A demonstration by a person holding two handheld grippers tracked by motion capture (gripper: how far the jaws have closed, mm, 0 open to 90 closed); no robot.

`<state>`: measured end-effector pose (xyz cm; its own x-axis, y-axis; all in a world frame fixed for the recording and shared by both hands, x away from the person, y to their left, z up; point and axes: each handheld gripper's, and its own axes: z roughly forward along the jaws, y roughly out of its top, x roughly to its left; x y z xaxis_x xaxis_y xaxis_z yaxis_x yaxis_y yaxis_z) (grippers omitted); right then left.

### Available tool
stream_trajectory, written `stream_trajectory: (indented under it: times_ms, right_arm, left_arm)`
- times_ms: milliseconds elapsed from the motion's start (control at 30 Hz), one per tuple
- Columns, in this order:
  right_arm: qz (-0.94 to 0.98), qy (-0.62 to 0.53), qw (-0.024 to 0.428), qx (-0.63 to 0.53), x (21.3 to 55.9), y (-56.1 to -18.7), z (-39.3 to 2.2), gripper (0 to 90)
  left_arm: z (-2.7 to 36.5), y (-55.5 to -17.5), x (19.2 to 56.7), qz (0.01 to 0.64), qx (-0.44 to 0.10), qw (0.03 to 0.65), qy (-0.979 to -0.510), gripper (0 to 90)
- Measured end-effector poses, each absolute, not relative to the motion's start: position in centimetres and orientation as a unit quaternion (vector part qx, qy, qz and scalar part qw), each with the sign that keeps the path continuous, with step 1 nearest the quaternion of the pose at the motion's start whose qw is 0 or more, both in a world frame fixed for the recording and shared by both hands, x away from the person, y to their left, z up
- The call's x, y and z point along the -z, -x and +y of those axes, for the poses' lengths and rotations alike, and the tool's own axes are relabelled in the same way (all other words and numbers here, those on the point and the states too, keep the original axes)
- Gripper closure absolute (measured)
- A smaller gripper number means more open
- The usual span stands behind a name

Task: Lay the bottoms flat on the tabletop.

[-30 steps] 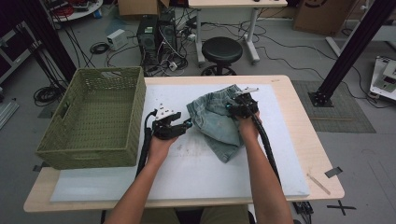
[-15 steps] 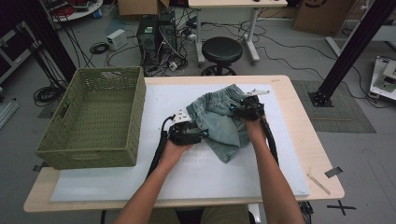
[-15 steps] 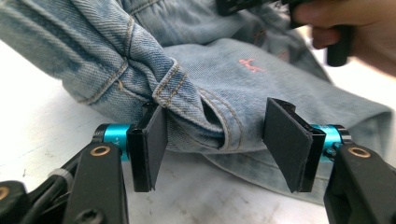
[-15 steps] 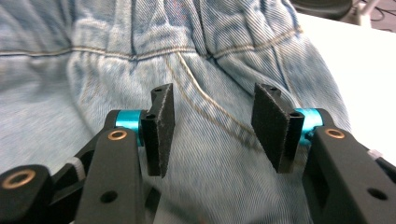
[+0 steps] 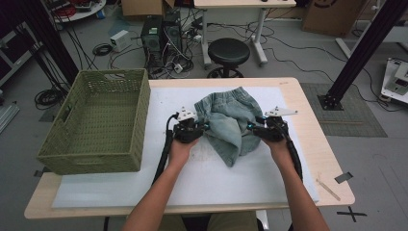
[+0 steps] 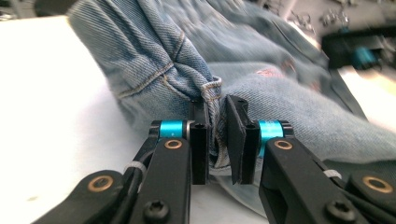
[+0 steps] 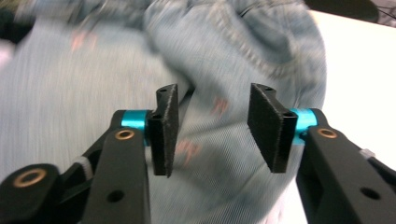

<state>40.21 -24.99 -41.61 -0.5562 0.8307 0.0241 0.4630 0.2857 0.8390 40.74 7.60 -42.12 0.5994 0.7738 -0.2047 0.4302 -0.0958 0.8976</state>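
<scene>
The left claw [image 6: 216, 135] has just been closing and is pinching only a thin hem of the jeans [image 5: 230, 121], so it risks slipping. The right claw [image 7: 214, 128] has been narrowing, gaping over denim, holding nothing, and may bunch cloth.

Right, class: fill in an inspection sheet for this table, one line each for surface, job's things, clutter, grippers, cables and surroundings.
Surface: wooden table under a white mat.
Job's things: crumpled denim shorts mid-mat; green woven basket at the left edge, nothing seen inside.
Clutter: a thin wooden stick near the table's right front corner.
Grippers: left hand-held gripper has just been closing and pinches a denim fold; right hand-held gripper has been closing, jaws apart over the cloth, no grip seen.
Cables: black cable trails from the left one, another along the right forearm; loose leads on the floor.
Surroundings: black stool, computer tower, desk legs, cardboard box.
</scene>
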Motion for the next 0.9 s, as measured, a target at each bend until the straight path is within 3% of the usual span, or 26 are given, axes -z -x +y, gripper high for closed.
stream_trajectory:
  times_ms: [200,467,600,667,800,900]
  right_arm:
    - [0.793,-0.395,0.201,-0.419,42.4,-38.6,-24.4,56.4]
    - [0.828,-0.351,0.147,-0.411,43.5,-37.4,-22.3,56.5]
    - [0.855,-0.338,0.157,-0.359,44.6,-37.6,-21.4,56.1]
    - [0.855,-0.337,0.165,-0.357,44.7,-37.7,-21.3,60.6]
    - [0.859,-0.335,0.171,-0.348,44.8,-37.8,-21.4,79.6]
    - [0.863,-0.325,0.18,-0.344,44.8,-37.8,-21.4,83.6]
  left_arm:
    - [9.5,-41.6,42.3,0.443,-0.17,0.522,-0.709,80.0]
    - [10.5,-42.4,42.9,0.464,-0.182,0.518,-0.695,80.4]
    - [10.9,-42.6,43.0,0.47,-0.187,0.517,-0.691,80.6]
    - [11.0,-42.7,43.0,0.47,-0.189,0.517,-0.69,80.6]
    - [11.2,-42.7,42.9,0.471,-0.192,0.517,-0.689,80.6]
    - [11.5,-42.7,42.9,0.471,-0.194,0.515,-0.689,80.6]
